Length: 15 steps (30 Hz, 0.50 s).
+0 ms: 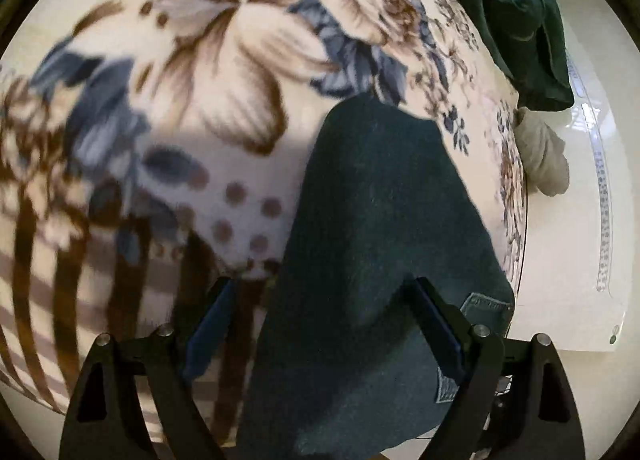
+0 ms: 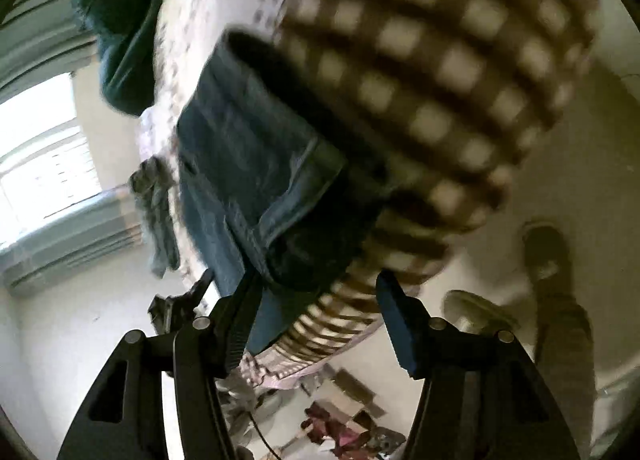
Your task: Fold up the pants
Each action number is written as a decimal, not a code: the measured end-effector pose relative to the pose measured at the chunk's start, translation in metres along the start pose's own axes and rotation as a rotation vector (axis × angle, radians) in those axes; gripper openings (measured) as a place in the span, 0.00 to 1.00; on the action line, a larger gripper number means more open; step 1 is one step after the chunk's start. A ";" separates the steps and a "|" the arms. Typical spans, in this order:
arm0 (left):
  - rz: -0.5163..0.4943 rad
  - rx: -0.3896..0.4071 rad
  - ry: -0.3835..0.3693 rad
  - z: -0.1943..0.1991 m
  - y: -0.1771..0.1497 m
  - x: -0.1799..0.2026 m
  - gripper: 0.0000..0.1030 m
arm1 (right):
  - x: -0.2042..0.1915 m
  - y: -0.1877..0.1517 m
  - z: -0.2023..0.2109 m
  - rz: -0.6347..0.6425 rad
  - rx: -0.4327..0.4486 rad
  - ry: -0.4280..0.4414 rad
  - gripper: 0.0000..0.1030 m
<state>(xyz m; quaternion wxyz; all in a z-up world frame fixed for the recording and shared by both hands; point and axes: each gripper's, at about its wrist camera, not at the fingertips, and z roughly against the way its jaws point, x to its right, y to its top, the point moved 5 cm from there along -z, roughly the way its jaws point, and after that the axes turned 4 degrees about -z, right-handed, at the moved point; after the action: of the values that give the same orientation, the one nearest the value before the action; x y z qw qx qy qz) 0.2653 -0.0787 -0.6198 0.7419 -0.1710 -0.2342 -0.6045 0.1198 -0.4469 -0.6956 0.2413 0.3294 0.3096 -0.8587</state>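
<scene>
- The dark teal denim pants (image 1: 384, 244) lie folded on my bed's cream fleece blanket (image 1: 200, 71) with its brown and blue flowers, near its edge.
- A stitched pocket corner shows on the pants.
- My left gripper (image 1: 324, 300) is spread wide over the denim, pads clear of it.
- My right gripper (image 2: 316, 300) is parted; its pads press on nothing.

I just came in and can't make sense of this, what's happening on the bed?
A person with a handheld gripper in each hand is folding dark blue jeans on a floral blanket. The left gripper is open, with denim lying between its fingers. The right gripper is also open at the edge of the jeans, gripping nothing. A green garment lies further back.
</scene>
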 end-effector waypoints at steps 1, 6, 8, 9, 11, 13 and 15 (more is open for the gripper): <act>-0.003 -0.003 -0.004 -0.001 -0.001 0.001 0.85 | -0.002 -0.001 -0.006 0.010 0.003 0.027 0.60; -0.038 -0.019 0.004 -0.006 -0.005 0.003 0.85 | -0.007 0.011 -0.040 0.054 0.043 0.015 0.71; -0.034 -0.024 0.001 -0.008 -0.004 0.002 0.85 | -0.006 0.015 -0.044 0.021 0.072 0.089 0.71; -0.030 -0.028 -0.002 -0.009 -0.004 0.002 0.85 | -0.009 0.017 -0.043 0.021 0.094 0.114 0.71; -0.025 -0.032 -0.008 -0.010 -0.004 0.000 0.85 | -0.018 0.015 -0.042 0.031 0.121 0.134 0.72; -0.026 -0.036 -0.011 -0.011 -0.002 0.000 0.85 | -0.025 0.014 -0.041 0.038 0.138 0.167 0.72; -0.028 -0.040 -0.015 -0.012 -0.002 -0.001 0.85 | -0.028 0.017 -0.046 0.046 0.139 0.147 0.72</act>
<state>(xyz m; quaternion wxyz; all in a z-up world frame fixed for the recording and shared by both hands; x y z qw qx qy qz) 0.2645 -0.0845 -0.6306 0.7281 -0.1868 -0.2299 -0.6182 0.1683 -0.4210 -0.7092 0.2139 0.4145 0.2585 -0.8460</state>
